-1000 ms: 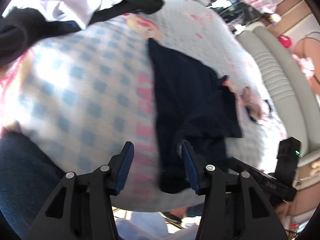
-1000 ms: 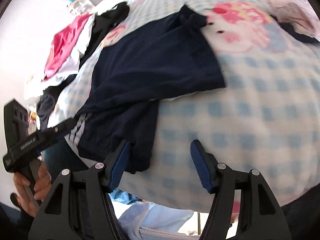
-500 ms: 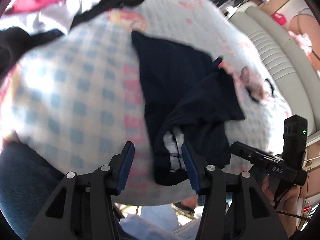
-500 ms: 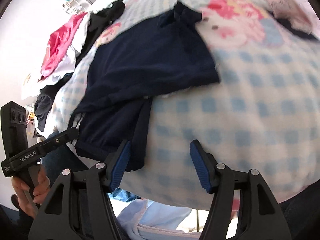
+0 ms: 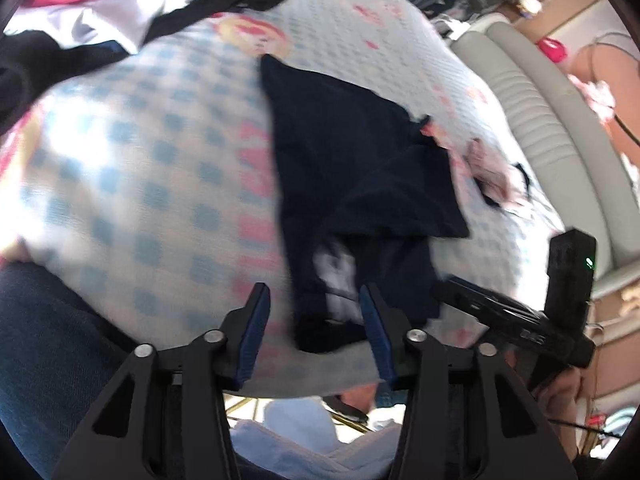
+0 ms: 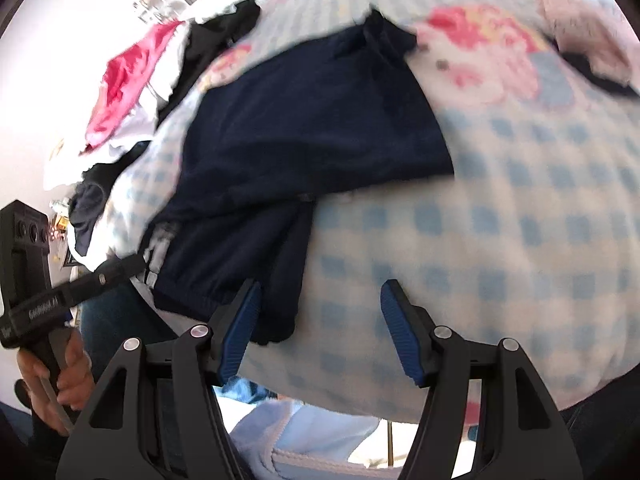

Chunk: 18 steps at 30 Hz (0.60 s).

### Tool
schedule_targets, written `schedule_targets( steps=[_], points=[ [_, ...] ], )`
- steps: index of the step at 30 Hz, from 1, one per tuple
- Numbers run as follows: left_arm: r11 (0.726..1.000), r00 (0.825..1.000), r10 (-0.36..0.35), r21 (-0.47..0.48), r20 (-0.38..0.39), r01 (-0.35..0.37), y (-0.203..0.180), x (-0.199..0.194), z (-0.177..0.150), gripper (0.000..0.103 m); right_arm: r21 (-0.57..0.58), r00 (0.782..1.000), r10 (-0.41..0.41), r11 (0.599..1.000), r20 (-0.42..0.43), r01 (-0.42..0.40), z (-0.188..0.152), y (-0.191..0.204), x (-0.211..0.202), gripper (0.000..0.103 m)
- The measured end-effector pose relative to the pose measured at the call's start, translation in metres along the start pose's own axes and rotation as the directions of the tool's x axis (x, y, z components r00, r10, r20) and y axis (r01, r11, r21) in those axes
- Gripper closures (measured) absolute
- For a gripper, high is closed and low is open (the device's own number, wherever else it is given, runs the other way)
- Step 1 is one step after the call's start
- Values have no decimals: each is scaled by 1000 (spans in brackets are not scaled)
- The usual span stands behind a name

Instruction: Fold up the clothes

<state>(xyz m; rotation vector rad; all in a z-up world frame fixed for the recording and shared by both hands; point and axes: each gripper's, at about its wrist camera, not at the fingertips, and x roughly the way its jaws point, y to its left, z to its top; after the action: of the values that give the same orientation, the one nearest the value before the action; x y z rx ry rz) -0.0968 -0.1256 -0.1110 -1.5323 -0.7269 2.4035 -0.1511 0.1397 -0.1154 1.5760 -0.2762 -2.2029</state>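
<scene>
A dark navy garment (image 5: 360,168) with white side stripes lies partly folded on a blue-and-white checked blanket (image 5: 132,184); it also shows in the right wrist view (image 6: 312,128). My left gripper (image 5: 316,332) is open and empty, with the garment's near hem between its blue pads. My right gripper (image 6: 320,332) is open and empty; the garment's near corner lies by its left pad (image 6: 240,324). Each gripper shows in the other's view, the right one (image 5: 516,320) at the garment's right and the left one (image 6: 72,292) at its left.
A heap of pink, white and black clothes (image 5: 100,4) lies at the blanket's far left; it also shows in the right wrist view (image 6: 136,76). A small pink-and-black item (image 5: 496,176) lies right of the garment. A grey padded headboard (image 5: 560,128) borders the bed's right side. Pale blue cloth (image 6: 304,432) is below the grippers.
Both grippers have stayed open and empty. The left view swung over the garment, whose white stripes came into sight. The right gripper edged closer to the hem.
</scene>
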Motion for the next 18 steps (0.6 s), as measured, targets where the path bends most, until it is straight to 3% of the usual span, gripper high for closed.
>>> schedule_targets(
  steps=[2,4,8,12,15,18],
  points=[
    [999,999,39,27,-15,-38,-5,0,0,58,-47,1000,-19,999,-6,18,1,8,2,39],
    [997,999,51,61,3,-51,-12,-5,5,58,-65,995,-95,993,-7,94,2,9,4,39],
    [981,996,60,182,62,-71,-43,-10,25,57,48,995,-86,995,41,84,7,-22,-20,39],
    [944,996,74,318,54,-88,-89,17,44,44,129,981,-179,977,78,168,14,-54,-33,39],
    [906,998,64,420,-3,-57,-125,53,49,42,205,974,-215,959,70,197,16,-77,-37,39],
    [865,996,61,502,-71,-17,-158,92,48,42,255,977,-198,951,76,173,13,-100,-50,39]
  ],
)
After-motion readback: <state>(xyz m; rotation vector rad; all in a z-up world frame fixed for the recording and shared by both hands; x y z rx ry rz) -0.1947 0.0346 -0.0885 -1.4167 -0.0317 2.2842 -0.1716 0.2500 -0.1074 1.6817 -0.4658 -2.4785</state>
